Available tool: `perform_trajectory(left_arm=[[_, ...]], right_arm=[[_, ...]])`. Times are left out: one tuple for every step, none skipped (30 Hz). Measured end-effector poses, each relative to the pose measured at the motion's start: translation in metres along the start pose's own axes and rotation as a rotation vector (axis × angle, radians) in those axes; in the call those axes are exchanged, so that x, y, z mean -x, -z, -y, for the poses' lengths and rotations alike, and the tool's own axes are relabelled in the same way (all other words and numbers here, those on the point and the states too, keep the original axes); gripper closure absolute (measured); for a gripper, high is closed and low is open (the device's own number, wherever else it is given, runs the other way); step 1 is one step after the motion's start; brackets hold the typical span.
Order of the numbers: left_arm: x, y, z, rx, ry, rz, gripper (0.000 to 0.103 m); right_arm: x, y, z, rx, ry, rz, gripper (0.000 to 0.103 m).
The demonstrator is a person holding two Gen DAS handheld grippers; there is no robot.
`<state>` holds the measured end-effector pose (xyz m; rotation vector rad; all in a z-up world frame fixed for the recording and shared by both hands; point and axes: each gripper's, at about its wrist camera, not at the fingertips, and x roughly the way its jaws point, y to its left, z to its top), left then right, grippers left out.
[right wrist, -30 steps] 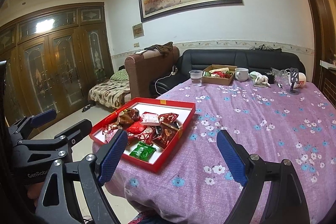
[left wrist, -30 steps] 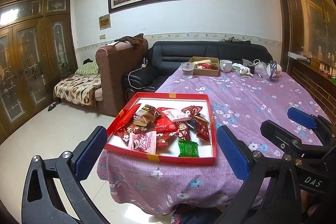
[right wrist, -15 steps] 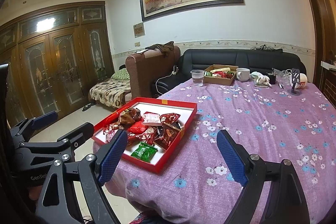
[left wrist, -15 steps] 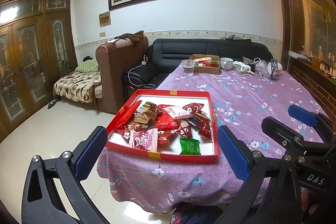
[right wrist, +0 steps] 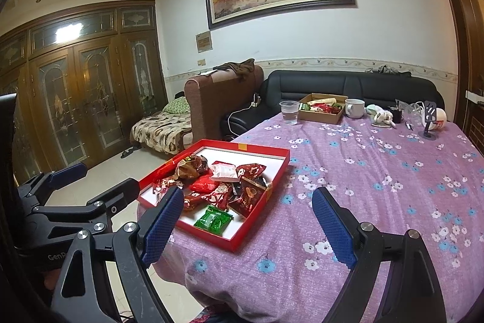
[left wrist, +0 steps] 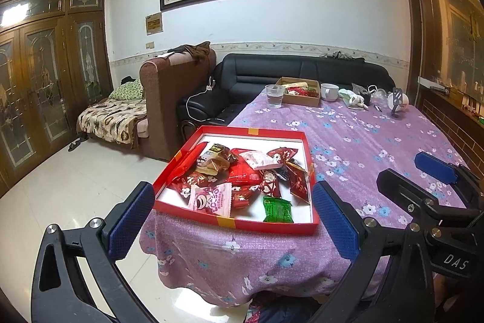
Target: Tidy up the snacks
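Note:
A red tray [left wrist: 242, 224] sits at the near left corner of the purple flowered tablecloth [left wrist: 363, 141], piled with wrapped snacks. Among them are a green packet [left wrist: 276, 209], a pink packet [left wrist: 211, 199] and a white packet [left wrist: 260, 159]. My left gripper [left wrist: 234, 218] hangs open just short of the tray's near edge, with nothing between its blue pads. To the tray's right, my right gripper [right wrist: 248, 221] is also open and empty over the cloth. The right wrist view shows the tray [right wrist: 230, 242] and green packet [right wrist: 213, 218] to its left.
At the table's far end stand a cardboard box of snacks [left wrist: 299, 99], a clear plastic cup [left wrist: 274, 96], a white mug [left wrist: 329, 91] and a small phone stand [left wrist: 396, 102]. A black sofa [left wrist: 302, 71] and a brown armchair [left wrist: 169, 99] stand beyond.

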<state>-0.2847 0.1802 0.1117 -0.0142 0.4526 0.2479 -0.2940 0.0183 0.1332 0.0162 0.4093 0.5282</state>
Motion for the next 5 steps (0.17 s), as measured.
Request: perform_trajectory(left_arm=[[-0.0003, 0.0007, -0.0007, 0.007, 0.001, -0.001, 0.000], [-0.0004, 0.0011, -0.0016, 0.012, 0.002, -0.002, 0.000], [-0.0009, 0.0012, -0.0025, 0.015, 0.002, -0.004, 0.000], [-0.0015, 0.0016, -0.0025, 0.016, 0.001, -0.007, 0.000], [-0.0022, 0.0013, -0.0028, 0.016, 0.001, -0.009, 0.000]], right_arm=[[-0.0001, 0.0001, -0.0003, -0.001, -0.002, -0.001, 0.015], [-0.0005, 0.0001, -0.0004, -0.002, -0.004, -0.002, 0.015], [-0.0012, 0.0002, -0.0010, -0.003, -0.006, -0.003, 0.015], [-0.0019, -0.0001, -0.0016, -0.003, -0.007, -0.004, 0.015], [-0.0025, 0.0000, -0.0020, -0.003, -0.006, -0.006, 0.015]])
